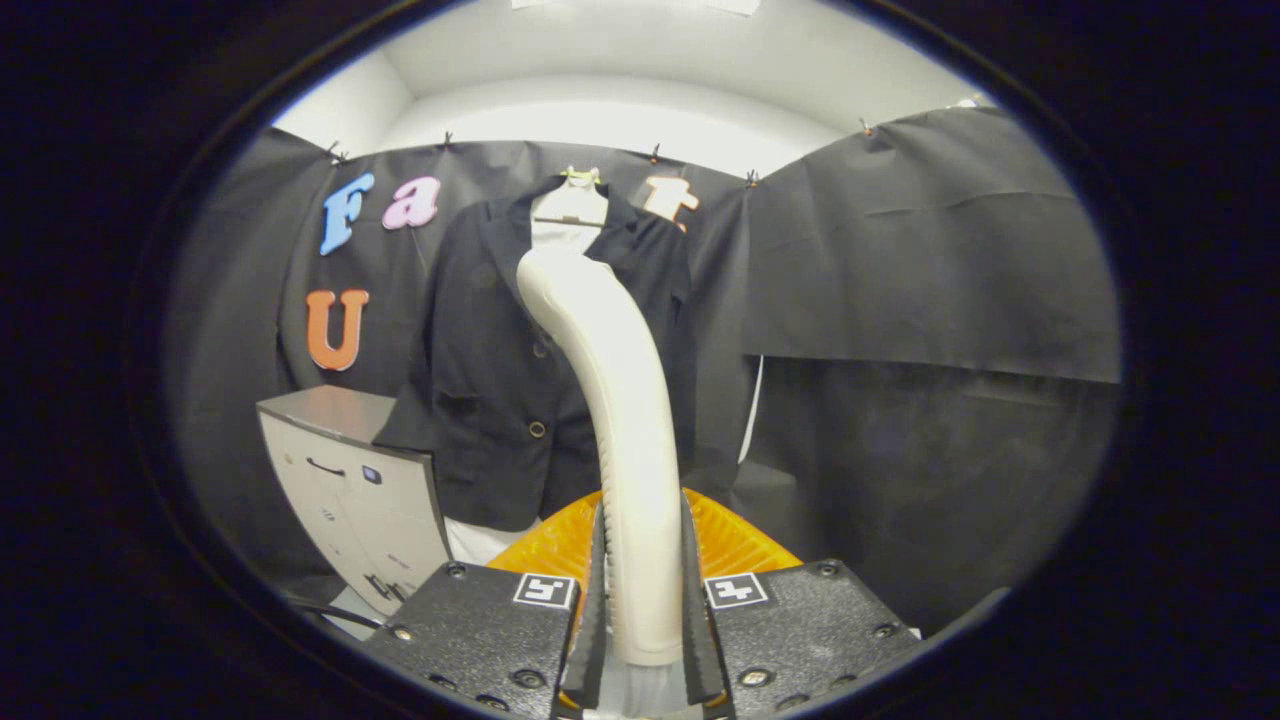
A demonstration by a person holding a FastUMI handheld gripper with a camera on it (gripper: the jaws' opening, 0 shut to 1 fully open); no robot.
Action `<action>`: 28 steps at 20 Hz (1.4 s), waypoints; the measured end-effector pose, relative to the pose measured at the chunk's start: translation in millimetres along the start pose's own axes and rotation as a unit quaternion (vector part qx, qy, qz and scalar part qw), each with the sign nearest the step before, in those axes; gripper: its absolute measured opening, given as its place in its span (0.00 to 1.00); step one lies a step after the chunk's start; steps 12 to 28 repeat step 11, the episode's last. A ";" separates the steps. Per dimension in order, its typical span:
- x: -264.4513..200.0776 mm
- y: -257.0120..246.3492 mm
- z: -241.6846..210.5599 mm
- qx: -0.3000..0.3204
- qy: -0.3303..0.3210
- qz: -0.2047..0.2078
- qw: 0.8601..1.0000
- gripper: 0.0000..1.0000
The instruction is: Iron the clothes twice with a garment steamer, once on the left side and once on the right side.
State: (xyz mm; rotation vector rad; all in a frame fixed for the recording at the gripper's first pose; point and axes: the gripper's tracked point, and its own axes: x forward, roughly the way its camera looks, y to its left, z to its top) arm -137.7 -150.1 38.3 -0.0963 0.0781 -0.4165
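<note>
Clamping on the lower end of the garment steamer (625, 400), the claw (640, 640) is pressing both black fingers (596, 600) against the cream handle from either side, so the tool is sitting squarely between them and rising straight ahead. In the gripper view, the steamer's long axis is running forward and upward from the claw, bending slightly to the left near its top, where the head is pointing toward the collar of the dark jacket (520, 350). That jacket is hanging on a hanger (578, 180) against the booth wall, well beyond the fingertips and a little to the left of the line along which the fingers are pointing; its buttoned front is facing the claw, with its buttons showing just left of the steamer's shaft. The steamer head is appearing to overlap the jacket's neck opening, but whether it is touching the cloth or hovering short of it cannot be told from this angle. A pale cabinet (350, 480) with a dark handle is standing to the left of the claw, below and beside the jacket's left sleeve, and an orange ribbed piece (740, 540) is lying just ahead of the fingers, behind the handle. Judging from this, the coming stroke is depending on bringing the head down along one front panel, the panel left of the shaft lying nearer.
</note>
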 end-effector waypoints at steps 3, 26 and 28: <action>-13.1 -12.2 14.5 0.014 -0.017 0.025 0.999 0.34; -35.6 -31.6 -11.8 0.029 0.004 0.073 0.997 0.34; -35.6 -31.6 -11.8 0.029 0.004 0.073 0.997 0.34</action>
